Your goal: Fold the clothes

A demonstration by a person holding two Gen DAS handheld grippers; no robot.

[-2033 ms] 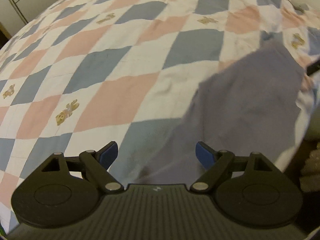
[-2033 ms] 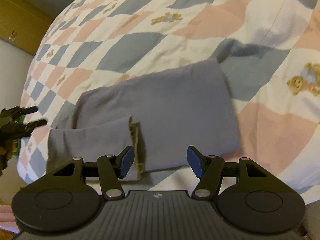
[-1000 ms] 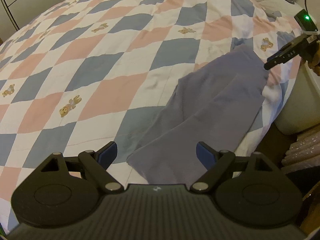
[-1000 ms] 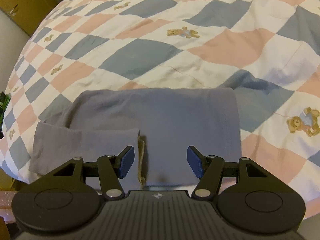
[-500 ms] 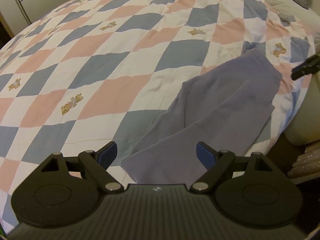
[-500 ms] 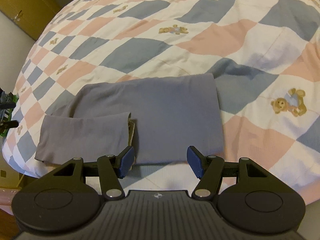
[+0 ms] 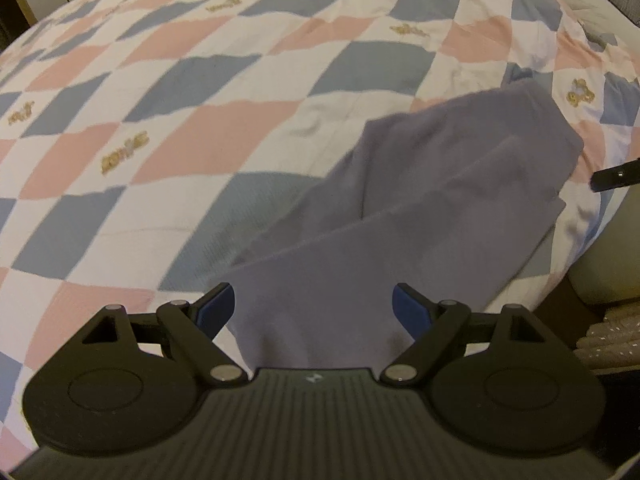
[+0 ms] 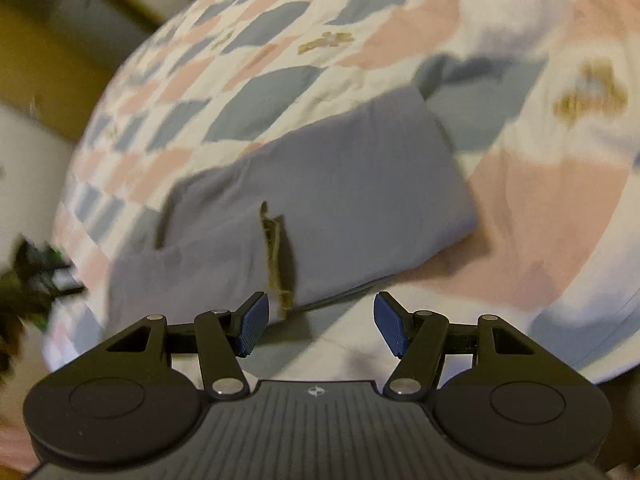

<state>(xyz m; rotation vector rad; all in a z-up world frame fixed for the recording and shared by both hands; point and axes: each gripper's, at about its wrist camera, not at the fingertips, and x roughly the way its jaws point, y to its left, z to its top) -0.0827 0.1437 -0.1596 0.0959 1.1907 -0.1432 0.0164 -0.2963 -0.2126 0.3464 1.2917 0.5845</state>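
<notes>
Checkered quilt, pink, blue and white with small bear prints, covers the bed and fills both views. Your garment, a grey-purple piece already partly folded, lies flat near the bed's edge. In the left wrist view it runs from under your left gripper up and to the right, one layer lying over another along a diagonal edge. Your left gripper hangs over the garment's near end, jaws spread wide, cloth seen between the blue pads but nothing pinched. A dark tip of the other tool pokes in at the right edge.

Right wrist view (blurry): the garment lies across the frame, a tan inner edge showing at a fold. Your right gripper sits just short of the garment's near edge, over quilt, jaws apart and empty. Brown furniture stands beyond the bed, top left.
</notes>
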